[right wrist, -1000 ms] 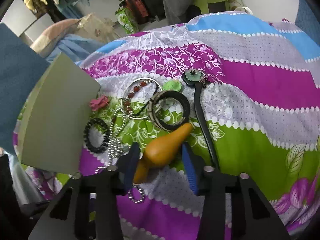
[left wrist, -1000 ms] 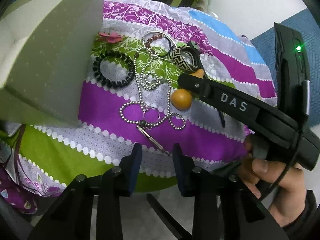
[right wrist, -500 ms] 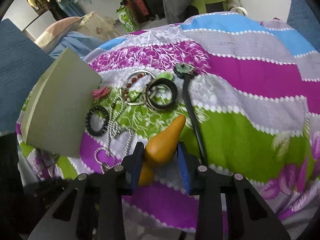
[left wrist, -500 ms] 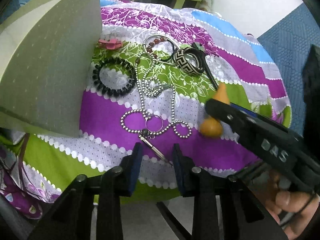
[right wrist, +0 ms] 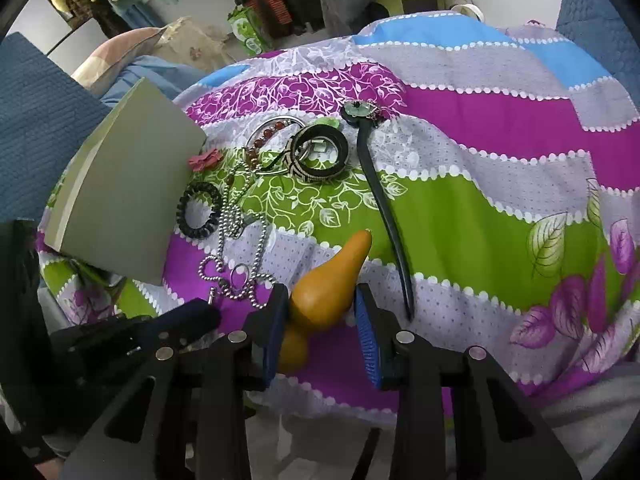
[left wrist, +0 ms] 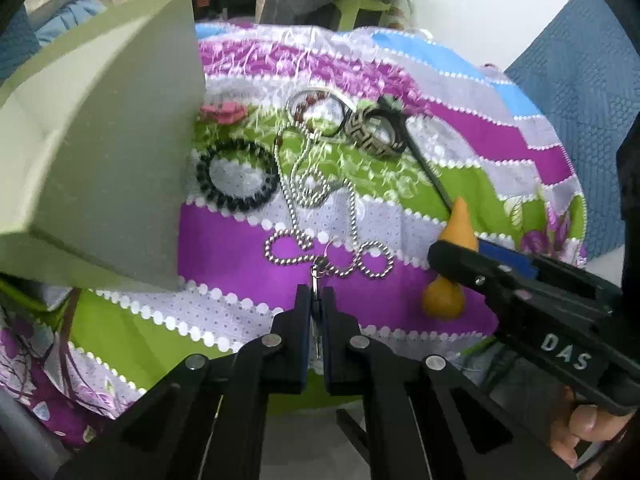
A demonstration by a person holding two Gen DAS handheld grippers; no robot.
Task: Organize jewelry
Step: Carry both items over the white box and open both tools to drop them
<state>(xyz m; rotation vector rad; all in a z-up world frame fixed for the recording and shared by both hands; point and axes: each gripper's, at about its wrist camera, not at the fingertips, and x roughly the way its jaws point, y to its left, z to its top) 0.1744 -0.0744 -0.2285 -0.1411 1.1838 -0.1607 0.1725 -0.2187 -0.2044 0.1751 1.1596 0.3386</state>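
My left gripper [left wrist: 316,300] has just pinched shut on the ball chain's clasp [left wrist: 316,280] beside the green box [left wrist: 112,160]; my right gripper [right wrist: 320,316] grips the orange gourd [right wrist: 332,276], with open cloth [right wrist: 480,208] to its right.

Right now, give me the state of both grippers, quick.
Left gripper: just closed on the metal pendant of the ball chain.
Right gripper: closed on the orange gourd.

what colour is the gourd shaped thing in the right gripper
Orange-yellow; the gourd shows best in the right wrist view, between the right gripper jaws.
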